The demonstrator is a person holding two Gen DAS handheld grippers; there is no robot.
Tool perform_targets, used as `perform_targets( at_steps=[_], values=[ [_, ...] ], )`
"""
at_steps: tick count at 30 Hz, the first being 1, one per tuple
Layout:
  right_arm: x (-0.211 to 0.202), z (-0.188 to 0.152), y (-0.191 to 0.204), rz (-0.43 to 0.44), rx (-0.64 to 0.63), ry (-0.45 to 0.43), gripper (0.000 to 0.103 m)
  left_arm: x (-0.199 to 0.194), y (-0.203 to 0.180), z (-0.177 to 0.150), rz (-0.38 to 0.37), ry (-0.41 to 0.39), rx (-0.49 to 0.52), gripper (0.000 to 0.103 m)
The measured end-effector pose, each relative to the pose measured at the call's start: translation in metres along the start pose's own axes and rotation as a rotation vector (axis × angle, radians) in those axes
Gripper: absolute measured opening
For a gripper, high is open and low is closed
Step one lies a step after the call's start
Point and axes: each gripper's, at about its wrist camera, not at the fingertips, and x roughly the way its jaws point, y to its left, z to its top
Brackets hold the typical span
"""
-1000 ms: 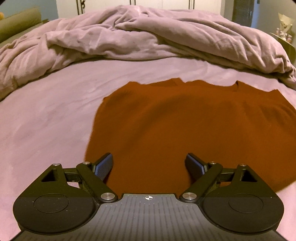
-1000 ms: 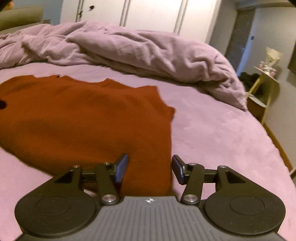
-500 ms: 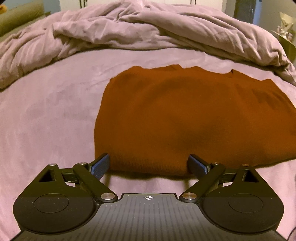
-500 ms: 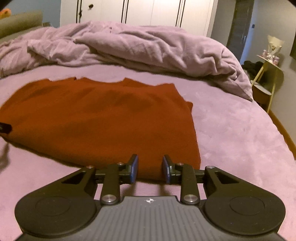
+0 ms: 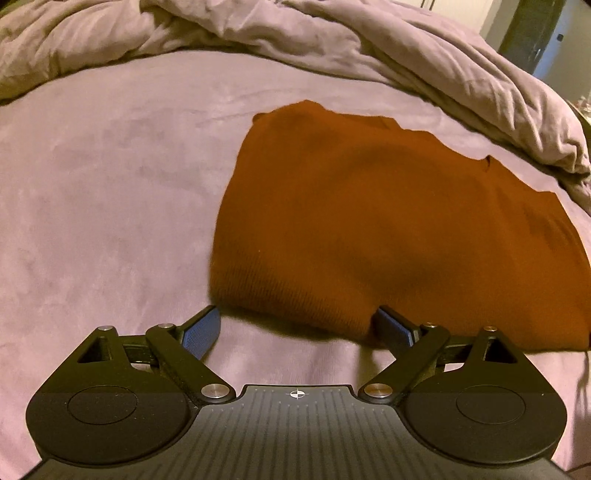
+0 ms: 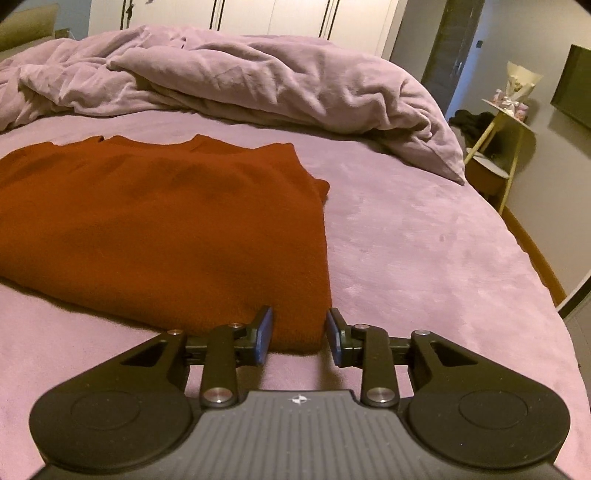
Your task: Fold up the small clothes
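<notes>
Home bedroom, bed point(image 6: 424, 229), rumpled lilac duvet point(image 6: 258, 85), white wardrobe doors point(image 6: 277, 18)

Dim warm indoor light, soft shadows, fisheye bending at edges, slight blur, dark vignetted corners

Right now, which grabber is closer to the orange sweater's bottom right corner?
Right. The right gripper is open with that corner of the sweater between its fingers. The left gripper is open at the sweater's bottom left corner instead.
</notes>
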Motion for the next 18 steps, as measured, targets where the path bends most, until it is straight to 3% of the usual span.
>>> perform_targets(
  at_steps=[7, 11, 15, 18],
  values=[
    [-0.012, 0.003, 0.009, 0.012, -0.004, -0.016, 0.029, 0.006, 0.017, 0.006, -0.076, -0.001, -0.147, 0.092],
    [-0.018, 0.005, 0.020, 0.054, -0.006, -0.031, 0.029, 0.010, 0.027, 0.015, -0.102, -0.038, -0.214, 0.081],
    [-0.018, 0.007, 0.032, 0.082, -0.017, -0.035, 0.029, 0.020, 0.046, 0.025, -0.171, -0.049, -0.351, 0.074],
    [-0.016, 0.008, 0.039, 0.102, -0.018, -0.032, 0.029, 0.028, 0.058, 0.031, -0.198, -0.050, -0.429, 0.061]
  ],
)
